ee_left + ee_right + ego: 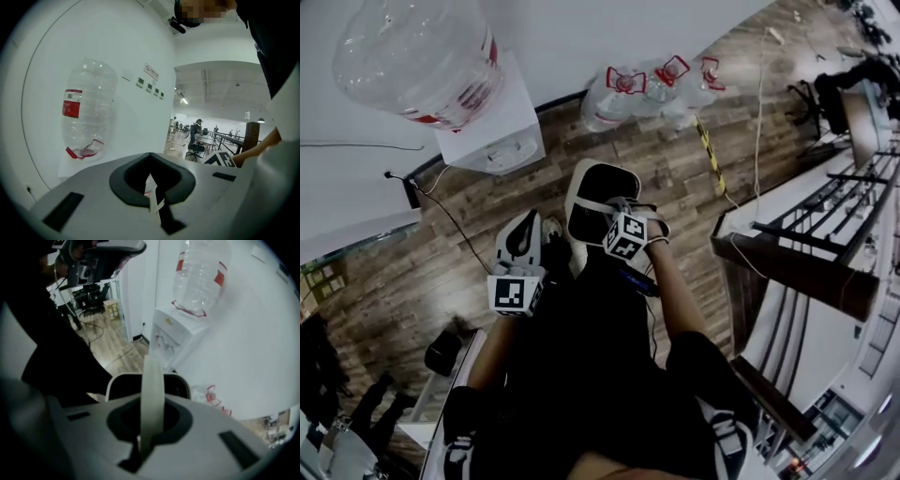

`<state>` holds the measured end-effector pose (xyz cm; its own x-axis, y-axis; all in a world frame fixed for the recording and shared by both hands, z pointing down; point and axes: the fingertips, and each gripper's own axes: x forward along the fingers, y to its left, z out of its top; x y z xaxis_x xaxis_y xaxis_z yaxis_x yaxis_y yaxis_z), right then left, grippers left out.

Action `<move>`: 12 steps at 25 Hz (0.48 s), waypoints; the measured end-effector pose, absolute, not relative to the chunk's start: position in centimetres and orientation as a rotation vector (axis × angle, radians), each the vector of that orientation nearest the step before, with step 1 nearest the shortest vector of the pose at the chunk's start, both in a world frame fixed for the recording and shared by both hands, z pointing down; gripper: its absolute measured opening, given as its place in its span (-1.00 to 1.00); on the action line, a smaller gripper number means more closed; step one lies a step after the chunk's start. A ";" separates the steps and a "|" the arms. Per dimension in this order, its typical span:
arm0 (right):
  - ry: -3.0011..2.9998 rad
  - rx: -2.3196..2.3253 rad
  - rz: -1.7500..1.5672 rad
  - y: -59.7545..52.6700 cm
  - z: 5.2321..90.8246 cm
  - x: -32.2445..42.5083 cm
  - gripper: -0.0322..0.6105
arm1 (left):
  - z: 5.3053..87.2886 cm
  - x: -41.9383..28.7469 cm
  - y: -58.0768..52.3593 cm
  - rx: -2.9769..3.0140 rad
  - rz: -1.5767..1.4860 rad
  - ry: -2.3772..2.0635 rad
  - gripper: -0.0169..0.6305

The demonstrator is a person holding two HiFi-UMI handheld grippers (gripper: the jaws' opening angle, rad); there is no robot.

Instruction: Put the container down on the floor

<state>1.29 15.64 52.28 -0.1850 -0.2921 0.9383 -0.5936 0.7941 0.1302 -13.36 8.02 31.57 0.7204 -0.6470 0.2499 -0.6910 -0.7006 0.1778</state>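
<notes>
Red bottle label (71,103) unreadable; right tongs (149,425) clamp container handle (153,390); left tongs (152,187) closed.

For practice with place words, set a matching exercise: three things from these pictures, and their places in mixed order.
Things:
1 big bottle
2 container
3 spare bottles

Places:
a on the wood floor by the wall
b atop the white dispenser
c hanging by its strap from the right gripper

Pairs: 1-b; 2-c; 3-a

L gripper (152,185) shut, R gripper (146,430) clamped
</notes>
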 end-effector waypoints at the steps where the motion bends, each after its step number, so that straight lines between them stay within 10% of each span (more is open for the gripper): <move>1: -1.782 0.671 0.294 14.4 52.5 1.6 -0.80 | 31.8 -13.3 7.3 2.665 0.246 -1.077 -0.87; 12: -1.869 0.382 0.125 5.5 56.8 4.9 -0.80 | 32.5 -8.3 0.6 2.534 0.288 -1.381 -0.87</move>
